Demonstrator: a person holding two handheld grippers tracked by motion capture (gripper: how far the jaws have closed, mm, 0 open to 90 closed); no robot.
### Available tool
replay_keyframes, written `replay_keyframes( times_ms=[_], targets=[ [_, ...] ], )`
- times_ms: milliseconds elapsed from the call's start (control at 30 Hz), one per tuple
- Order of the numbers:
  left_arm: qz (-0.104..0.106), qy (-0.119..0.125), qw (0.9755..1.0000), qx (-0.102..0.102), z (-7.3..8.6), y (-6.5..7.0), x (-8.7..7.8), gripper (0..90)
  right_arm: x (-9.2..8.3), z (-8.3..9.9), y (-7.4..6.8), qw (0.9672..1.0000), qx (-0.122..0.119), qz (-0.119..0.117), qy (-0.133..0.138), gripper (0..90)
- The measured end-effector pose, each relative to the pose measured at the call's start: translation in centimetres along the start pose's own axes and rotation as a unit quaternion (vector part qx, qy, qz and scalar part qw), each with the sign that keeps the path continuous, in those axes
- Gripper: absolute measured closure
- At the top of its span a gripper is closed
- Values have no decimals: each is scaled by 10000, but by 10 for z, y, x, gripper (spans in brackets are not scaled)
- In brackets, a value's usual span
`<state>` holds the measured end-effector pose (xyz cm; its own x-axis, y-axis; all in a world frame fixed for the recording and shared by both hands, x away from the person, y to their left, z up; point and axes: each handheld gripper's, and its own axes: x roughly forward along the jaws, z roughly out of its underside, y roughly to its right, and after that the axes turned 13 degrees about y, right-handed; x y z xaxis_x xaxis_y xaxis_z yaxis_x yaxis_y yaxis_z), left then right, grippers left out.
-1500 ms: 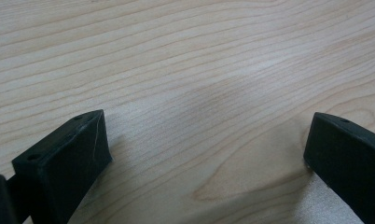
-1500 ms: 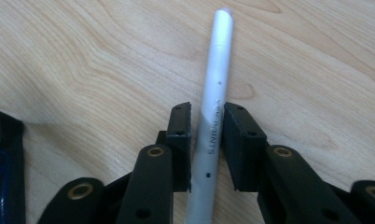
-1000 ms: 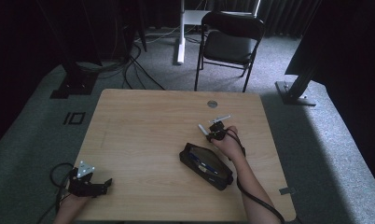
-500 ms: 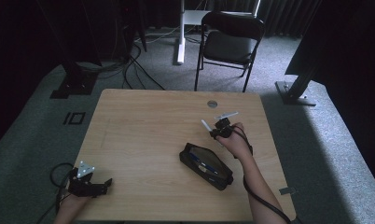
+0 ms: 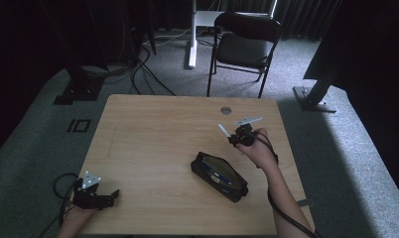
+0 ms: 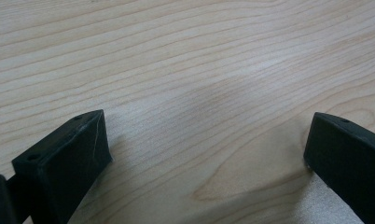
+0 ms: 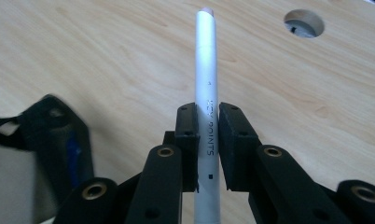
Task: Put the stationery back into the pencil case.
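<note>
My right gripper [image 7: 208,140] clamps the pen [image 7: 207,84] near its middle; a careless tilt toward the case [image 5: 220,176] could make it slip.

Wide bare table [image 5: 153,134] across the left and middle, open for passing. One obstacle right of centre: a black pencil case [image 5: 219,176] lying slantwise. Small round hole [image 5: 226,110] near the far edge. Beyond the table, a chair [image 5: 244,42].

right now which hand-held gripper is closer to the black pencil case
Right. The right hand-held gripper, clamping a white pen, is just beyond the pencil case. The left hand-held gripper sits open at the table's near-left corner.
</note>
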<state>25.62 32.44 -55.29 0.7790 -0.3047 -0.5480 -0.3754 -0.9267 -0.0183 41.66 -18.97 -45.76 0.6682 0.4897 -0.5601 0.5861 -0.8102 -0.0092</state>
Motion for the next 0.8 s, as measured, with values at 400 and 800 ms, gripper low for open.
replay_keyframes(
  times_ms=[400,800],
  targets=[
    [0,1,10000,-1,0,0,0,3,-27,-6,-2,9998,-54,-104,136,785],
    [1,1,10000,-1,0,0,0,3,-52,-17,-19,9983,-229,-318,426,785]
  ],
)
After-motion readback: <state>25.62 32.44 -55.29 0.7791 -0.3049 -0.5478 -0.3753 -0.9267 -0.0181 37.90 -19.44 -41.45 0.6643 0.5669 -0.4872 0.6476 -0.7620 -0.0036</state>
